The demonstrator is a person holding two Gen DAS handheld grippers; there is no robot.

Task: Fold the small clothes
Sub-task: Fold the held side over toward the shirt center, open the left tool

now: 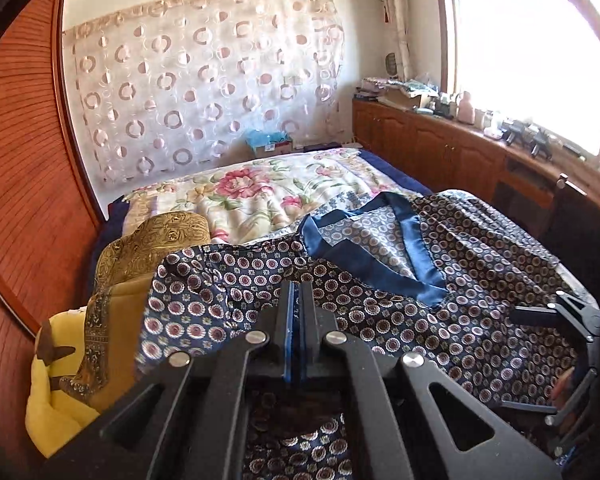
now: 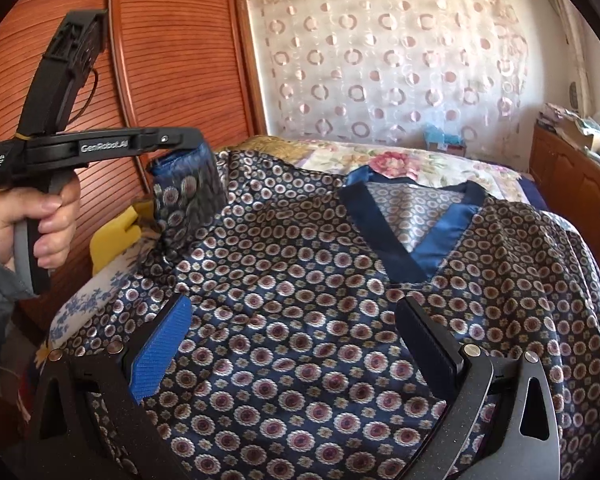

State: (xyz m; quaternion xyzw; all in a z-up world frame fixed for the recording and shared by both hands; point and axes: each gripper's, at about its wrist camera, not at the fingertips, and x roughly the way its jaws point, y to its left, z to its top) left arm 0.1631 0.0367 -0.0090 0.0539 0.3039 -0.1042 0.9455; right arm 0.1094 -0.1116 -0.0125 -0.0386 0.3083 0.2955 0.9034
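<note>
Left gripper (image 2: pixel 198 152) fingers apparently clamped on patterned top's (image 2: pixel 300 300) sleeve; right gripper (image 2: pixel 296 340) fingers spread above it.

Home bedroom: bed (image 1: pixel 260 196), curtain (image 1: pixel 204 92).

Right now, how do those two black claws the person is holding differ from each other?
The left claw is shut, pinching the blue-edged sleeve of the patterned top; the right claw stands open with nothing between its fingers. The left claw is raised, lifting the sleeve off the bed; the right claw hangs low over the top's front. Both are black, with blue pads on the fingers.
</note>
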